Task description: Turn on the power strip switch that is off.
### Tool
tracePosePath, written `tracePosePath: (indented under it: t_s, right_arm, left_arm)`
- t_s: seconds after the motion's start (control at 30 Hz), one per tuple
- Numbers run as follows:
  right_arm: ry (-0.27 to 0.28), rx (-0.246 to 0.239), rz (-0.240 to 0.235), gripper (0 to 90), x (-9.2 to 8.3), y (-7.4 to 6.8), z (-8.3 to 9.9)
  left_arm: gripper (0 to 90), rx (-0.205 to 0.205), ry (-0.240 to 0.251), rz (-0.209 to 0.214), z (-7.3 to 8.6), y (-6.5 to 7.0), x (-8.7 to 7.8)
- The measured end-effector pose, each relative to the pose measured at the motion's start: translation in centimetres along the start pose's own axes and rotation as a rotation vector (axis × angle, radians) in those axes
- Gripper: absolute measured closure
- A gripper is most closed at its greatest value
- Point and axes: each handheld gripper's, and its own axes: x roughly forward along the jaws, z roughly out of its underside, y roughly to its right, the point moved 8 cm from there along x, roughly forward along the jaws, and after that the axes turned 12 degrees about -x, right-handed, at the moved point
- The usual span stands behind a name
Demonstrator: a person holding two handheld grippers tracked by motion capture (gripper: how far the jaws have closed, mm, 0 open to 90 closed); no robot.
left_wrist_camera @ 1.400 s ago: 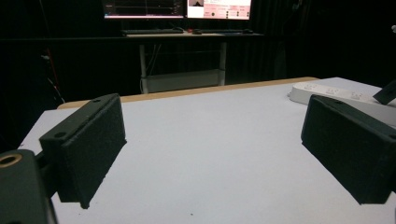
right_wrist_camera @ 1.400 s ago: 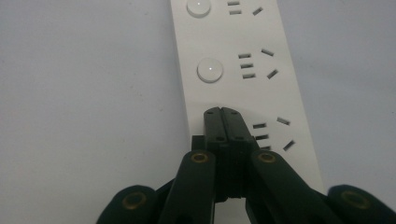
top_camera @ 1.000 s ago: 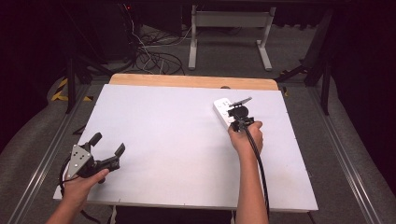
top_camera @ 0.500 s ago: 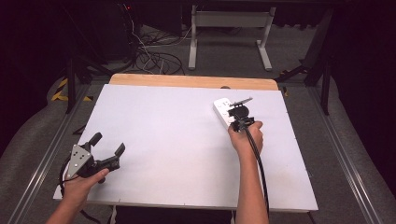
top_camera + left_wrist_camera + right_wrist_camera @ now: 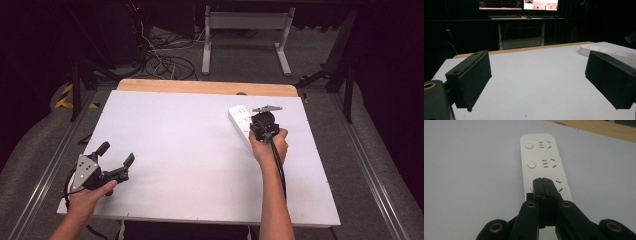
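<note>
While the left tongs (image 5: 118,159) rested near the front left corner of the white tabletop (image 5: 190,150), their jaws stood spread wide with nothing between them, and the person's left hand (image 5: 89,195) held them low over the surface. The right tongs (image 5: 543,182) were pressed together, jaw against jaw, with their tips down on the white power strip (image 5: 541,157), over its third socket group from the far end; whether they actually touched the button there could not be told. The strip lay flat on the right far part of the tabletop, near the wooden edge (image 5: 207,87), running away from the person and slightly leftward in the high view. In the left gripper view it (image 5: 604,51) showed far off beyond the right jaw. The right hand (image 5: 270,147) gripped its tool from behind, its cable trailing back along the forearm.
</note>
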Motion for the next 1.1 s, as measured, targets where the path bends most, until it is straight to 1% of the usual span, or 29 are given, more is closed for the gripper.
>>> tracePosePath:
  t_s: [0.03, 0.07, 0.1, 0.13, 0.17, 0.2, 0.27, 0.3, 0.33, 0.37, 0.4, 0.43, 0.47, 0.5, 0.53, 0.6, 0.63, 0.67, 0.7, 0.73, 0.8, 0.87, 0.9, 0.93, 0.97, 1.03, 1.07, 1.1]
  right_arm:
    - [0.016, -0.005, 0.002, 90.0, -0.3, 0.1, -0.1]
    - [0.033, -0.006, -0.006, 90.0, -0.5, 0.1, -0.3]
    - [0.055, -0.006, -0.025, 90.0, -0.9, 0.1, -0.4]
    - [0.088, -0.025, -0.025, 90.0, -1.4, 0.1, -0.6]
    - [0.088, -0.025, -0.025, 90.0, -1.4, 0.1, -0.6]
    - [0.104, -0.030, -0.027, 90.0, -1.7, 0.1, -0.7]
    - [0.148, -0.040, -0.025, 90.0, -2.4, 0.1, -0.8]
    - [0.187, -0.050, -0.019, 90.0, -3.2, 0.1, -0.9]
    - [0.187, -0.050, -0.019, 90.0, -3.2, 0.1, -0.9]
    - [0.203, -0.063, -0.012, 90.0, -3.5, 0.2, -0.8]
    - [0.241, -0.069, -0.008, 90.0, -4.2, 0.4, -0.5]
    - [0.241, -0.069, -0.008, 90.0, -4.2, 0.4, -0.5]
    - [0.283, -0.065, 0.001, 90.0, -4.9, 0.9, -0.1]
    - [0.283, -0.065, 0.001, 90.0, -4.9, 0.9, -0.1]
    - [0.302, -0.061, 0.008, 90.0, -5.2, 1.2, 0.2]
    - [0.346, -0.050, 0.020, 90.0, -6.0, 1.8, 0.8]
    - [0.398, -0.038, 0.017, 90.0, -6.8, 2.3, 1.4]
    - [0.398, -0.038, 0.017, 90.0, -6.8, 2.3, 1.4]
    - [0.434, -0.031, 0.020, 90.0, -7.5, 2.8, 2.2]
    - [0.434, -0.031, 0.020, 90.0, -7.5, 2.8, 2.2]
    - [0.472, -0.028, 0.028, 90.0, -8.0, 3.1, 3.0]
    - [0.486, -0.011, 0.044, 90.0, -8.4, 3.5, 3.8]
    - [0.498, 0.001, 0.050, 90.0, -8.7, 3.8, 4.1]
    - [0.515, 0.018, 0.051, 90.0, -9.0, 3.9, 4.5]
    - [0.527, 0.020, 0.064, 90.0, -9.3, 4.1, 5.0]
    - [0.546, 0.025, 0.066, 90.0, -9.7, 4.4, 5.6]
    - [0.562, 0.041, 0.067, 85.9, -10.1, 4.6, 5.8]
    - [0.571, 0.050, 0.071, 84.8, -10.3, 4.8, 5.9]
  left_arm:
    - [6.9, -0.002, 0.000, 0.000, 0.0, 0.0, 0.0]
    - [6.9, 0.001, 0.000, 0.000, 0.0, 0.0, 0.0]
    - [6.9, 0.000, 0.001, 0.000, 0.0, 0.0, 0.0]
    - [7.0, 0.001, 0.000, 0.001, 0.0, 0.0, 0.0]
    - [7.0, -0.002, 0.001, 0.000, 0.0, 0.0, 0.0]
    - [7.0, -0.002, 0.001, 0.000, 0.0, 0.0, 0.0]
    - [7.0, -0.001, 0.001, 0.000, 0.0, 0.0, 0.0]
    - [7.0, 0.000, 0.001, 0.000, 0.0, 0.0, 0.0]
    - [7.0, -0.002, 0.002, 0.002, 0.0, 0.1, 0.0]
    - [7.0, 0.000, 0.002, 0.000, 0.0, 0.0, 0.0]
    - [7.0, 0.000, 0.003, -0.001, -0.1, 0.0, 0.0]
    - [7.0, 0.000, 0.003, -0.002, -0.1, 0.0, 0.0]
    - [7.0, 0.001, 0.003, -0.001, -0.1, 0.0, 0.0]
    - [7.0, -0.001, 0.002, -0.001, 0.0, 0.0, 0.0]
    - [7.0, 0.002, 0.003, -0.002, -0.1, -0.1, 0.0]
    - [7.0, -0.001, 0.003, -0.001, -0.1, 0.0, 0.0]
    - [7.0, 0.001, 0.003, -0.002, -0.1, 0.0, 0.0]
    - [7.0, 0.000, 0.002, -0.002, 0.0, 0.0, 0.0]
    - [7.0, -0.006, 0.002, -0.002, 0.0, 0.0, 0.0]
    - [7.0, -0.007, 0.002, 0.000, 0.0, 0.0, 0.0]
    - [7.0, -0.003, 0.002, 0.000, -0.1, 0.0, 0.1]
    - [7.1, -0.007, 0.006, -0.001, -0.1, 0.1, 0.1]
    - [7.1, -0.001, 0.005, 0.001, -0.2, 0.1, 0.0]
    - [7.1, -0.005, 0.009, 0.002, -0.2, 0.1, 0.0]
    - [7.1, -0.007, 0.013, 0.004, -0.3, 0.2, -0.1]
    - [7.1, -0.009, 0.016, 0.008, -0.4, 0.2, -0.2]
    - [7.1, -0.008, 0.015, 0.010, -0.4, 0.1, -0.3]
    - [7.1, -0.014, 0.014, 0.011, -0.4, 0.1, -0.3]
